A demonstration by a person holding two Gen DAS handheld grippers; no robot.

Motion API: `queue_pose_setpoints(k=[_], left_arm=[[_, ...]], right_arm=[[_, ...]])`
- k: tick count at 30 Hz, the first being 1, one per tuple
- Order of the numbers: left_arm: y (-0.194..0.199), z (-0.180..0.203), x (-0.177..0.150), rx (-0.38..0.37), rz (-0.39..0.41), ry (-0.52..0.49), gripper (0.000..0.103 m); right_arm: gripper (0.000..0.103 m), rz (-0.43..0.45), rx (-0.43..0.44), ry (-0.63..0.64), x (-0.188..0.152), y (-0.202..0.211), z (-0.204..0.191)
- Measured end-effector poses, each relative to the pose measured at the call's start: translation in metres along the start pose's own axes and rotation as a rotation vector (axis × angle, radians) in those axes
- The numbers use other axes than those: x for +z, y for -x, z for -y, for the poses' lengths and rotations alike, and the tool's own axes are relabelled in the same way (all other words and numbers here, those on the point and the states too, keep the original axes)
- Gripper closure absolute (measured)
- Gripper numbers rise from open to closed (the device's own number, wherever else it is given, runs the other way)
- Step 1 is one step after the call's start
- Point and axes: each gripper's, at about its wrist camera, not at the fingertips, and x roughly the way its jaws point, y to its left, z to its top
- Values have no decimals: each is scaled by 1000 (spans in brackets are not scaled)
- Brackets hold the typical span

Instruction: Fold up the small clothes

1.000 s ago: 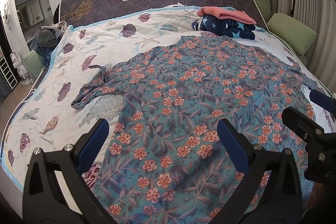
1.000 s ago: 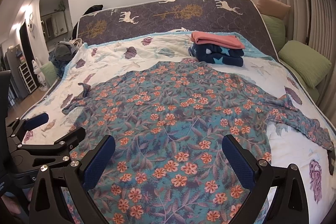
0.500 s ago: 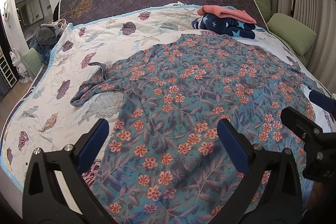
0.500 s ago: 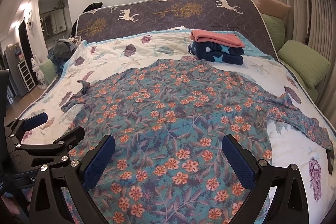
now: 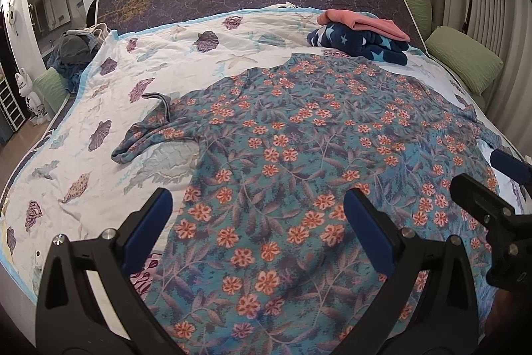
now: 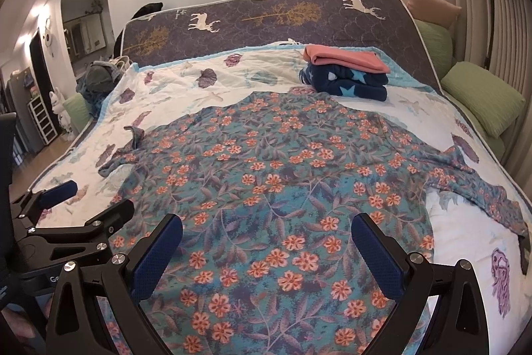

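my left hand-held gripper (image 5: 257,223) hangs above the near hem of the floral garment (image 5: 309,155), its blue pads spread wide and holding nothing. my right hand-held gripper (image 6: 266,250) hangs just beside it over the same hem, released as well, nothing between its pads. the floral garment lies spread flat across the middle of the bed (image 5: 83,135), on a white quilt printed with shells, one sleeve (image 5: 149,135) bunched out to the left and the other sleeve (image 6: 472,185) trailing off to the right. behind it, near the patterned headboard (image 6: 266,19), a folded pink piece (image 6: 345,57) sits on top of a folded navy star-print piece (image 6: 345,82). green pillows (image 6: 482,95) lie along the right edge of the bed.
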Motion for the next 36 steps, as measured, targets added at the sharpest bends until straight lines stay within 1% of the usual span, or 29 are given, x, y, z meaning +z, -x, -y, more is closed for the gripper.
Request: queue_pose_setpoints(k=[5, 10, 12, 16, 19, 21, 22, 23, 24, 26, 28, 29, 31, 33, 35, 36], left_arm=[[-4, -6, 1, 5, -10, 10, 1], [-13, -31, 1, 10, -23, 83, 1], [-19, -44, 3, 33, -20, 110, 1], [-28, -72, 10, 107, -9, 160, 1], [-31, -90, 16, 112, 7, 201, 1], [-33, -98, 18, 118, 14, 212, 1], [-33, -100, 19, 123, 17, 214, 1], [-34, -103, 19, 127, 20, 217, 1], [-35, -107, 20, 127, 25, 223, 1], [-38, -114, 20, 132, 28, 237, 1], [-43, -122, 20, 140, 16, 250, 1], [-45, -127, 20, 143, 9, 259, 1], [-49, -139, 18, 159, -1, 285, 1], [-55, -149, 16, 174, -4, 305, 1], [-65, -162, 13, 198, -17, 317, 1], [-69, -168, 11, 202, -26, 322, 1]], right_arm=[[0, 19, 0, 18, 2, 5, -4], [0, 24, 19, 43, 13, 5, -12], [0, 25, 11, 43, 18, 5, -14], [4, 27, 33, 45, 23, 1, -17], [10, 22, 33, 62, 26, -3, -21], [21, 15, 44, 67, 30, -7, -24], [24, 10, 55, 68, 34, -10, -26], [32, 2, 65, 68, 38, -13, -28], [39, -5, 81, 72, 43, -17, -30], [46, -21, 108, 90, 56, -25, -39], [47, -20, 135, 111, 66, -30, -50], [49, -19, 163, 127, 71, -33, -56], [49, -36, 250, 158, 86, -46, -74], [49, -76, 335, 169, 102, -66, -91], [48, -144, 424, 165, 118, -97, -113], [44, -189, 458, 154, 125, -115, -124]])
